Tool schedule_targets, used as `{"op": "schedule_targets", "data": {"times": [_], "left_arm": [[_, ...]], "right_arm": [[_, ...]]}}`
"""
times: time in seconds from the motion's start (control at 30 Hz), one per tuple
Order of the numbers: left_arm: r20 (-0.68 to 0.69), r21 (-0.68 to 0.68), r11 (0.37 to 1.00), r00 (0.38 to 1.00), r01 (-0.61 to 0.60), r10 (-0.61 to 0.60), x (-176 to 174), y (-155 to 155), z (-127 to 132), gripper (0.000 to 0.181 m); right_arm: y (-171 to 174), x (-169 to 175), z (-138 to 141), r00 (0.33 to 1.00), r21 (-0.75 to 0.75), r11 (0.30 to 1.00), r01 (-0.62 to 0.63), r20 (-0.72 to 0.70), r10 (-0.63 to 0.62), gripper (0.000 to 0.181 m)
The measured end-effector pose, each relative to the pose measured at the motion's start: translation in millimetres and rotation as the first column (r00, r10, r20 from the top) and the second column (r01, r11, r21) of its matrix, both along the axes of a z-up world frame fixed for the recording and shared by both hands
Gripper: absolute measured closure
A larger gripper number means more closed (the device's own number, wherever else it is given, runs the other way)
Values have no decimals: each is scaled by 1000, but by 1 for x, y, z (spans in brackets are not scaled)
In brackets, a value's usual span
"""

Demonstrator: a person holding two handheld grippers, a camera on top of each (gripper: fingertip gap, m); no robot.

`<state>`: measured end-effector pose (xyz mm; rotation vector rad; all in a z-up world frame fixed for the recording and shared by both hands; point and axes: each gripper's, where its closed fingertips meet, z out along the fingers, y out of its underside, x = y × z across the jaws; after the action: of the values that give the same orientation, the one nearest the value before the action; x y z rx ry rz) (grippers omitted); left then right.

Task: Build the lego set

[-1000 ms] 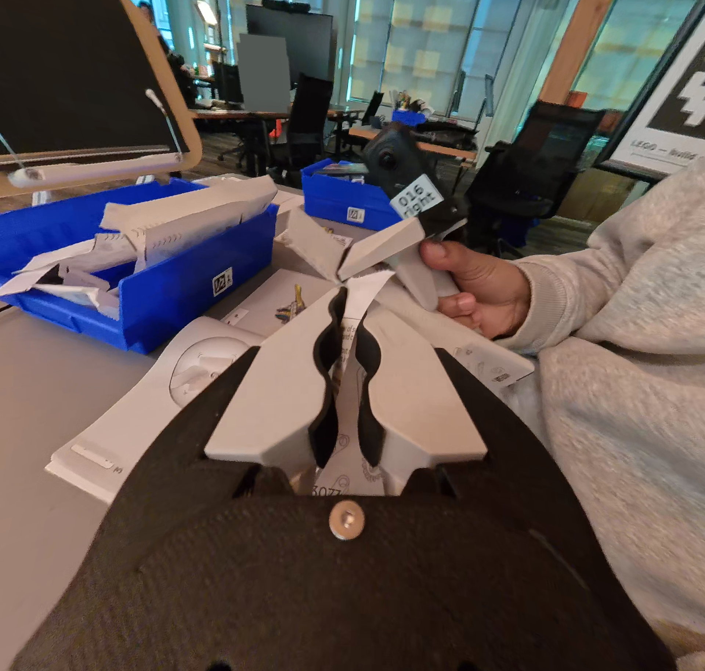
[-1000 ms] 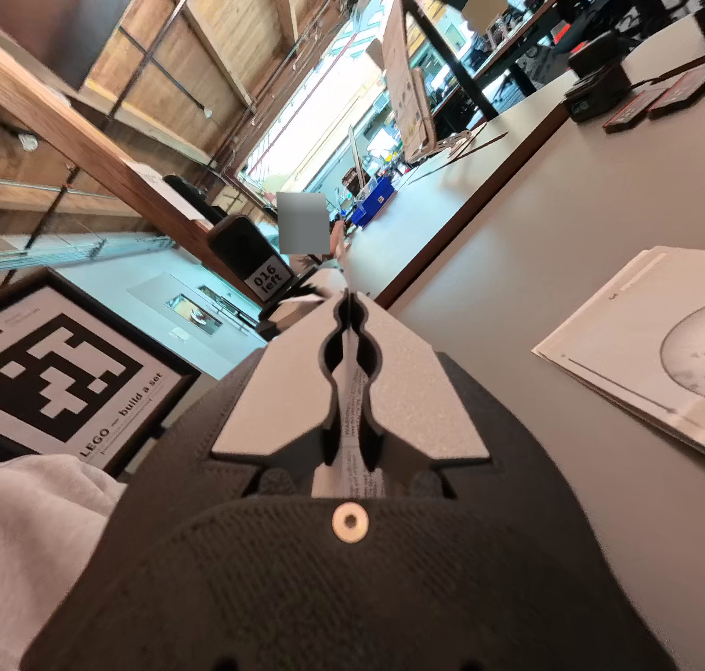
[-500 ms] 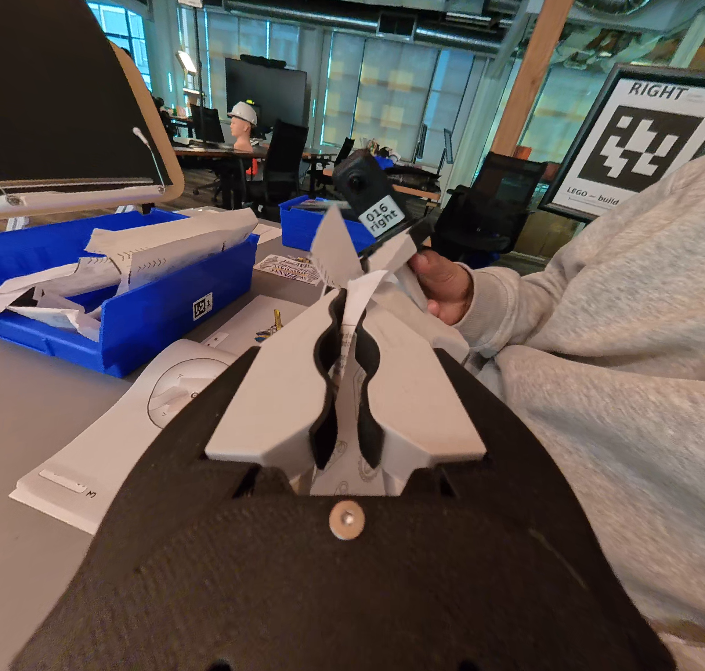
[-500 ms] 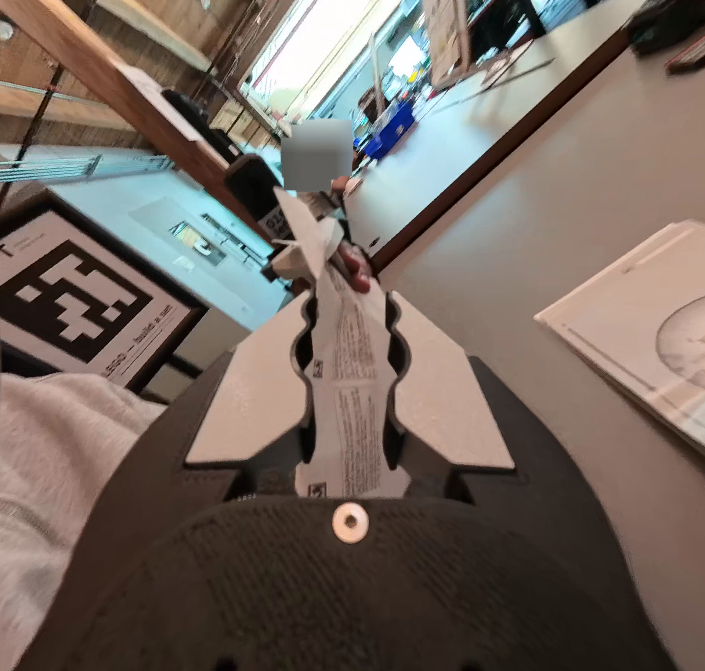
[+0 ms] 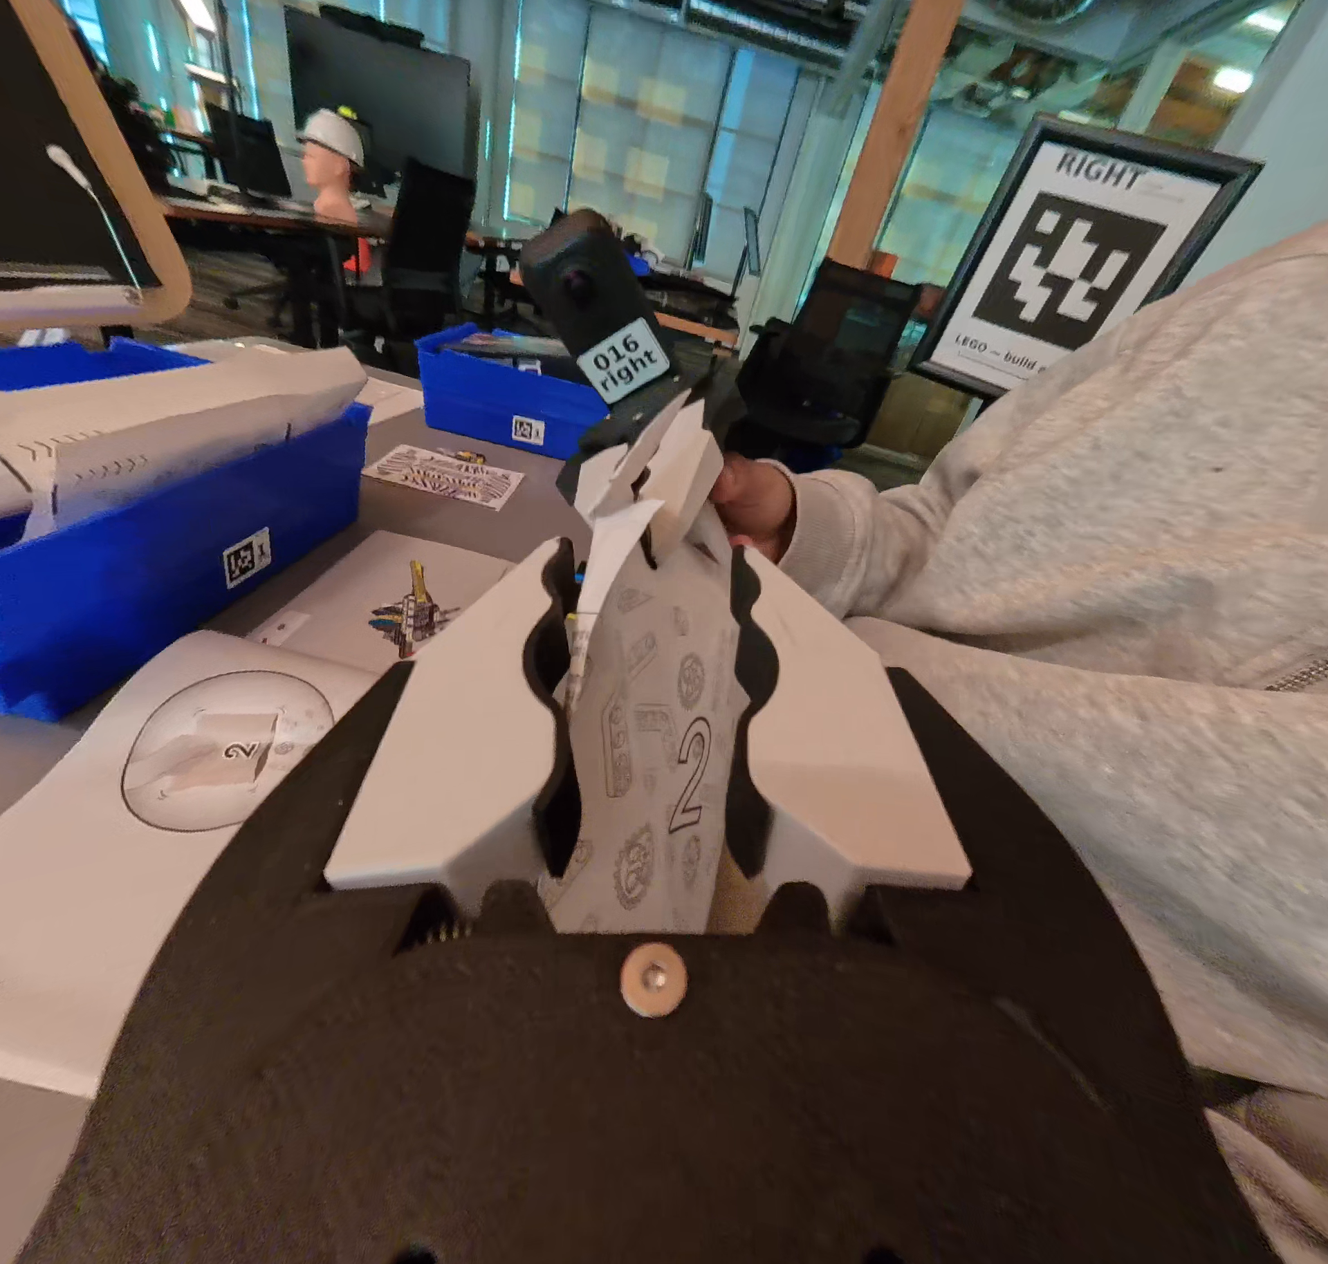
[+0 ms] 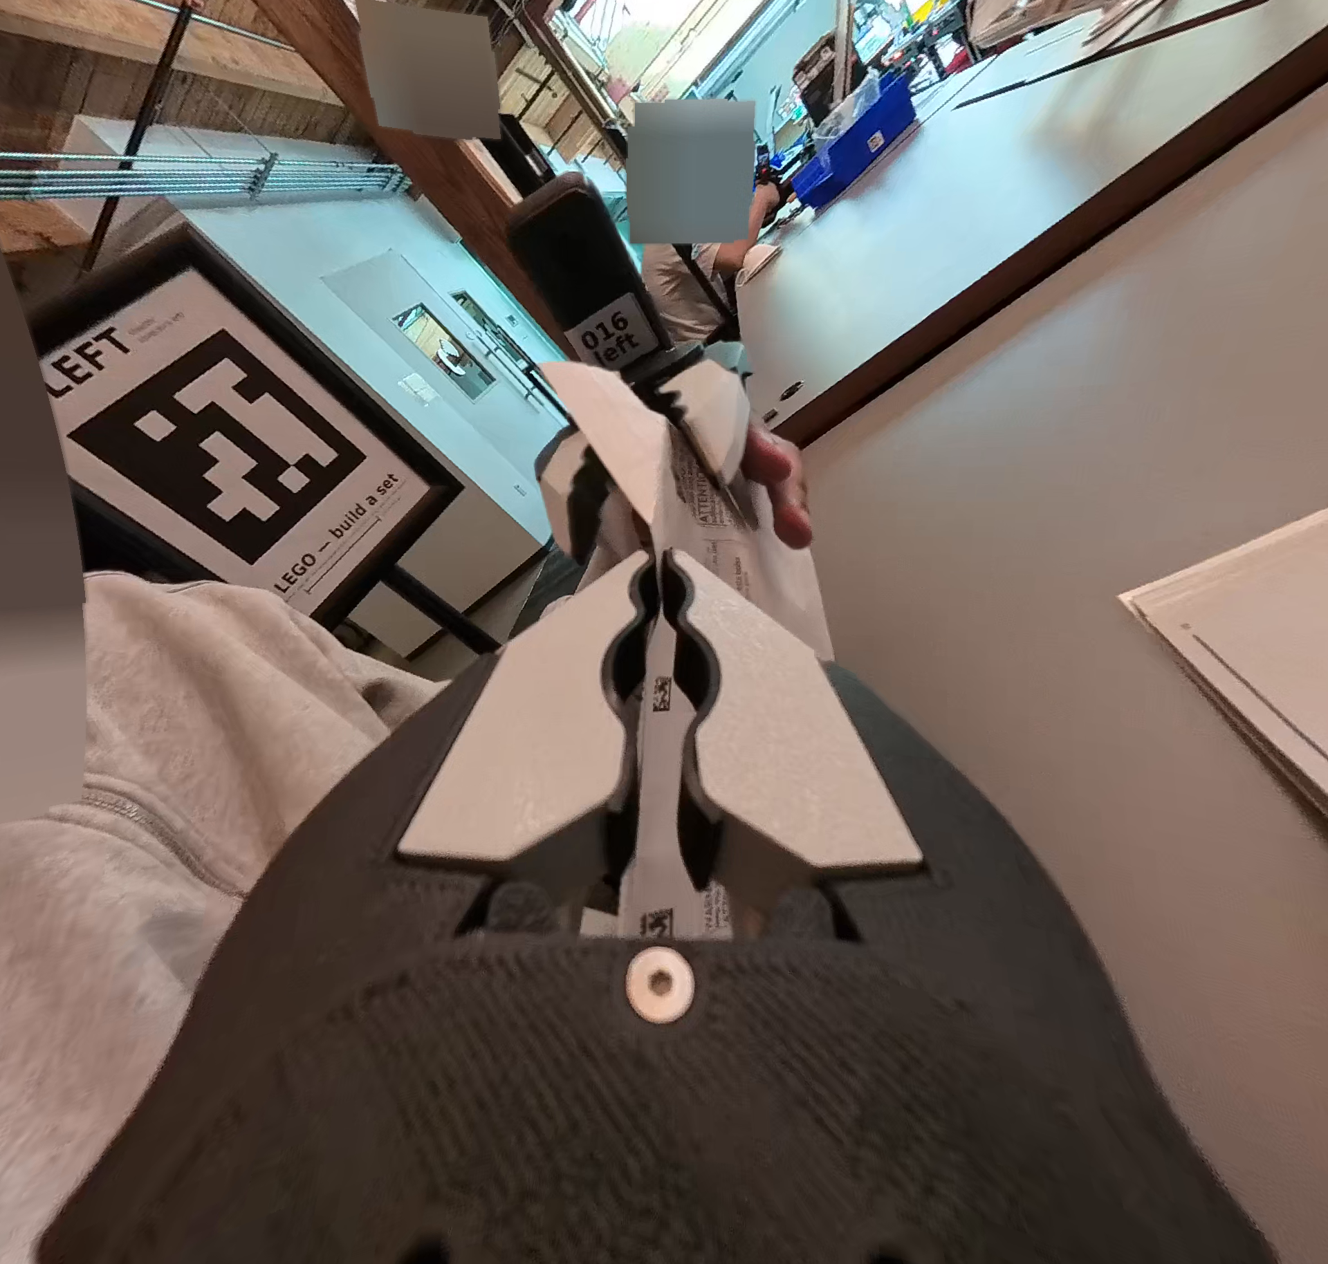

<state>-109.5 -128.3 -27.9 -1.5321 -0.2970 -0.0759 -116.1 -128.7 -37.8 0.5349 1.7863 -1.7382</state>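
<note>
— Above the counter [image 5: 460, 504], what's up?
— Paper bag [image 5: 661, 726] held in air between both tools. Left gripper [image 5: 647, 561]: fingers apart, bag loose between. Right gripper [image 6: 660, 565]: fingers pinched on bag edge.
— Below?
— Booklet [image 5: 93, 870], blue bin [image 5: 180, 511].

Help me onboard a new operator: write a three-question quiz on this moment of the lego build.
1. True or false: the right gripper is clamped on the paper bag.
2. What colour are the bins? A red, B blue, C green.
3. Fill in: beside the nearest bin, an open ___ lies on the table.

Key: 1 true; 2 B; 3 instruction booklet.
</note>
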Motion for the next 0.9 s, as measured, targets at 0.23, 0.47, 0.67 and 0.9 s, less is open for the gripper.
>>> {"op": "schedule_targets", "data": {"times": [0.23, 0.47, 0.67, 0.9], "left_arm": [[-27, -109, 994, 1000, -9, 6, 1, 14, -10, 173], [-69, -117, 991, 996, -59, 51, -6, 17, -6, 181], [-108, -139, 983, 988, -121, 107, -13, 13, -6, 181], [-60, -110, 991, 995, -80, 74, -13, 6, -13, 181]], "right_arm": [[2, 3, 8, 999, -4, 1000, -19, -28, 18, 181], [5, -6, 12, 996, -12, 998, 59, -63, -59, 181], [2, -14, 13, 996, -58, 995, 80, 52, -77, 181], [1, -18, 12, 997, -67, 995, 80, 25, -78, 181]]}}
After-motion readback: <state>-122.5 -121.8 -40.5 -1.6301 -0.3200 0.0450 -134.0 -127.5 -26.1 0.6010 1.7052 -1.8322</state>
